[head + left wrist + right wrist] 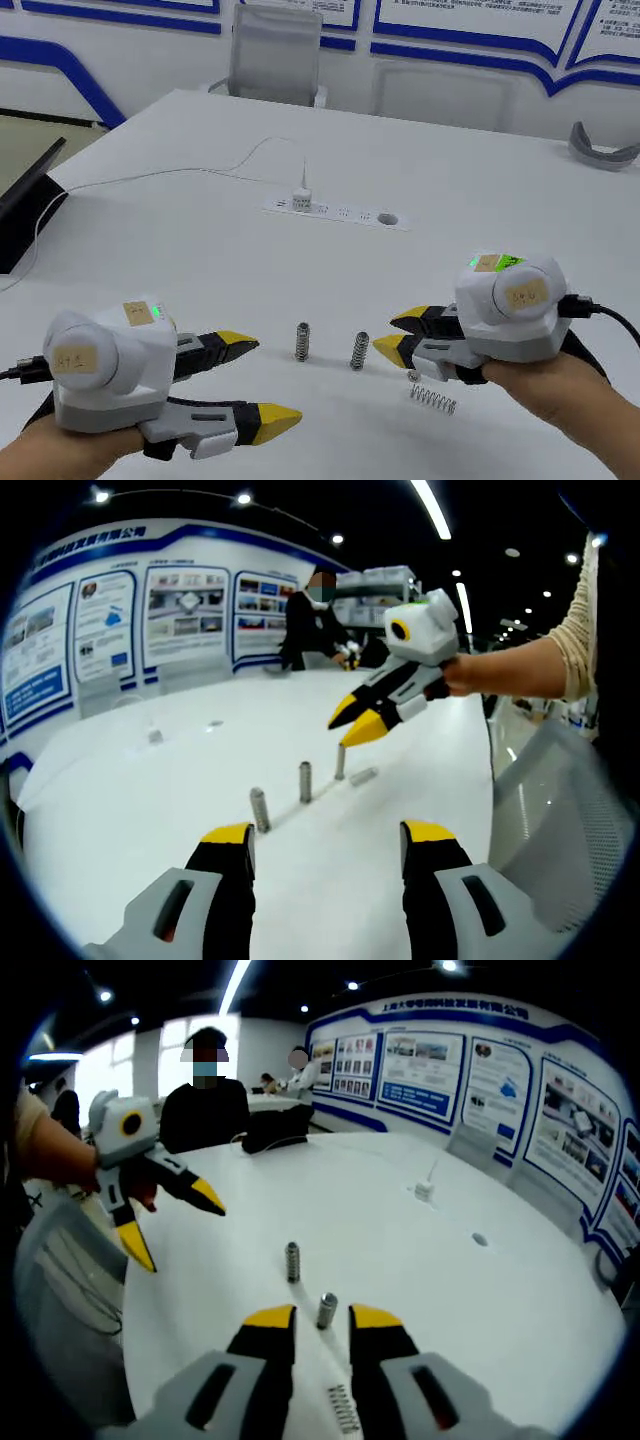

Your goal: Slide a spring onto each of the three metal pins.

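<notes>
Two upright pins each carry a spring [302, 342] [359, 351] at the middle of the white table [200, 250]. A third, bare pin [340, 762] stands at the far end of the row, and in the head view it is mostly hidden under my right gripper [393, 335]. That gripper is open with nothing between its jaws, right of the sprung pins. A loose spring [432, 400] lies flat beside it, also seen as the loose spring [342, 1408] below my right gripper [322, 1318]. My left gripper [262, 383] is wide open and empty, left of the pins.
A white power strip [335, 212] with a plug and cable lies farther back on the table. A grey chair [275, 50] stands at the far edge, a dark screen [25, 205] at the left edge, a grey headband [605, 150] at the right. Seated people [205, 1100] are beyond the table.
</notes>
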`<state>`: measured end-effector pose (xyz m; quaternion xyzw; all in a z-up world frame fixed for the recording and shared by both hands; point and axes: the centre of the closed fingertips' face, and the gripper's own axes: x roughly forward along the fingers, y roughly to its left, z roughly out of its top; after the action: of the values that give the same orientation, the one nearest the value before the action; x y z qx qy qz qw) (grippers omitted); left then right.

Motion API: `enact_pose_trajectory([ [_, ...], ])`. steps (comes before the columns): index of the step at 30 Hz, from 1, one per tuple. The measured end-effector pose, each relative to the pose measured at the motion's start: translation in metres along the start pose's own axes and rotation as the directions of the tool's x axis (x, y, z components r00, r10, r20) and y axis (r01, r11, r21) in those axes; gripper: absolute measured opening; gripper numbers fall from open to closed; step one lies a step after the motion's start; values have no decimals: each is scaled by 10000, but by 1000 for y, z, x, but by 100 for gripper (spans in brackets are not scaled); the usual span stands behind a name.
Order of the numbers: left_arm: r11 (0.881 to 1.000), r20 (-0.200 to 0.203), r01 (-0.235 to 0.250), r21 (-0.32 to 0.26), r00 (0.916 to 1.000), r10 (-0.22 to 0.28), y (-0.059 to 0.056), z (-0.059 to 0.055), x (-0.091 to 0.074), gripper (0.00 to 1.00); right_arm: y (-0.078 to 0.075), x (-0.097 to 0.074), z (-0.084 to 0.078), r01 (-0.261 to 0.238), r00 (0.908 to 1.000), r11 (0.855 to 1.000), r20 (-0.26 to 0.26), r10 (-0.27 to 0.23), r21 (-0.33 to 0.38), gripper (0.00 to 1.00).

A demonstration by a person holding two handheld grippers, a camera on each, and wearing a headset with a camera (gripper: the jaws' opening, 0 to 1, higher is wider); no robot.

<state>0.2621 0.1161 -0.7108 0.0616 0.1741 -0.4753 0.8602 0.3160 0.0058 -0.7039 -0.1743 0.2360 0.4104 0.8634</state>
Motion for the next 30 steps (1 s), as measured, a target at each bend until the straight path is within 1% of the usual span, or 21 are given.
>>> enact_pose_trajectory([
  [2,10000,-1,-18,-20,10000,18,0,0,0,60,1,-5,0,3,9999,9999,112,-5,121,22],
  [4,10000,6,-48,-39,10000,48,1,-1,-1,61,1,-10,-5,61,9999,9999,95,-62,102,22],
  [7,9999,3,-86,-59,10000,86,2,-1,-2,62,-1,-18,-14,140,9999,9998,-30,-140,108,22],
  [10,9999,3,-142,-89,9999,142,3,-2,-3,62,-4,-24,-28,284,9994,9993,-208,-279,231,22],
  [14,9998,14,-181,-109,9998,181,4,-2,-4,63,-6,-28,-42,369,9985,9987,-419,-353,363,22],
  [20,9997,-16,-231,-92,9997,231,4,-3,-5,63,-10,-26,-73,428,9947,9980,-955,-381,475,22],
  [24,9996,-23,-268,-94,9996,268,4,-3,-6,63,-15,-22,-89,425,9923,9970,-1192,-346,642,22],
  [25,9996,-32,-280,-101,9996,280,4,-3,-6,63,-16,-21,-96,390,9901,9971,-1375,-297,655,22],
  [28,9995,-64,-294,-101,9995,294,5,-3,-7,63,-19,-16,-109,350,9851,9974,-1704,-237,637,21],
  [30,9995,-83,-299,-93,9995,299,4,-4,-7,62,-20,-13,-113,292,9842,9972,-1762,-168,683,21],
])
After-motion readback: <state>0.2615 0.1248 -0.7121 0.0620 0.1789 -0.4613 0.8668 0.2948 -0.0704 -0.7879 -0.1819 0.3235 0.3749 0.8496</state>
